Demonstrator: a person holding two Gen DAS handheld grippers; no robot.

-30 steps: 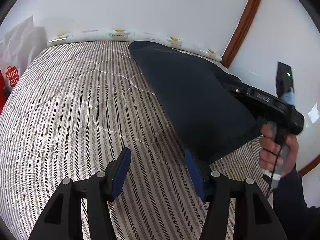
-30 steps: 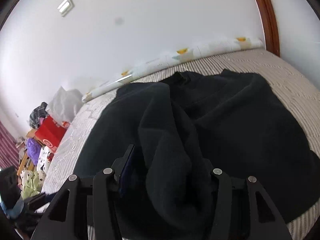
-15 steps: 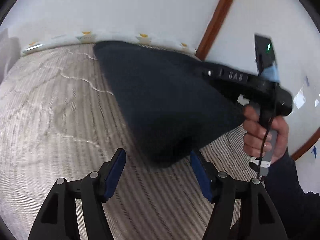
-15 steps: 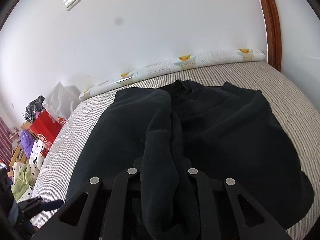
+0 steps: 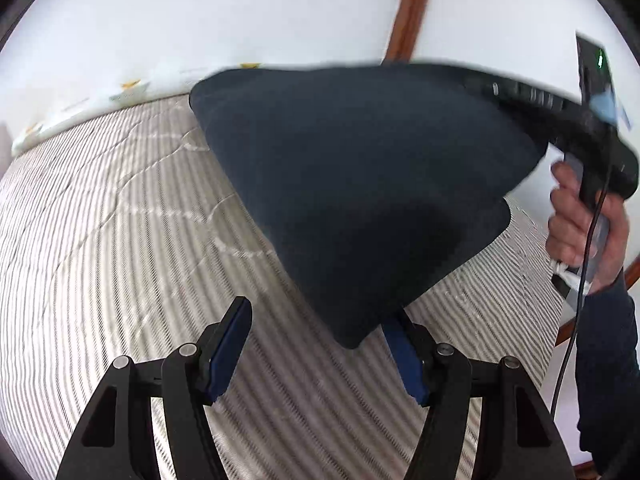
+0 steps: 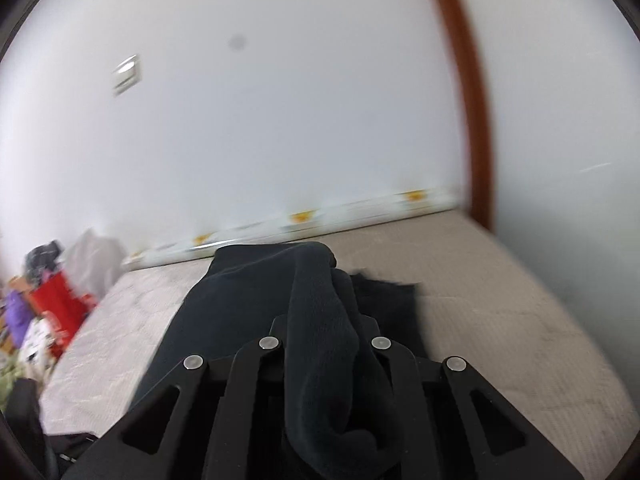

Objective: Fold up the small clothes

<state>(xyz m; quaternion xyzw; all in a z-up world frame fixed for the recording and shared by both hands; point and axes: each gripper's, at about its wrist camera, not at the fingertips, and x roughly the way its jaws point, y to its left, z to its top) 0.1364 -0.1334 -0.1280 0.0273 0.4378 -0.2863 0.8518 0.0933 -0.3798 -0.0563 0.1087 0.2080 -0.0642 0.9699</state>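
Observation:
A dark navy garment point(image 5: 360, 184) is lifted off the striped mattress point(image 5: 112, 240) and hangs stretched in the air. My right gripper point(image 6: 324, 328) is shut on a bunched fold of the garment point(image 6: 320, 352); it also shows in the left wrist view point(image 5: 560, 120), held by a hand at the right. My left gripper point(image 5: 320, 344) is open and empty. The garment's lowest corner hangs just in front of its right finger, between the jaws' far ends.
A white wall and a brown wooden frame point(image 5: 412, 4) stand behind the bed. A patterned white roll point(image 6: 304, 220) lies along the mattress's far edge. A red bag point(image 6: 60, 304) and piled items sit left of the bed.
The right gripper has raised the garment higher off the mattress and tilted up towards the wall. The garment's lower corner now hangs near my left gripper's right finger. The left gripper stays open.

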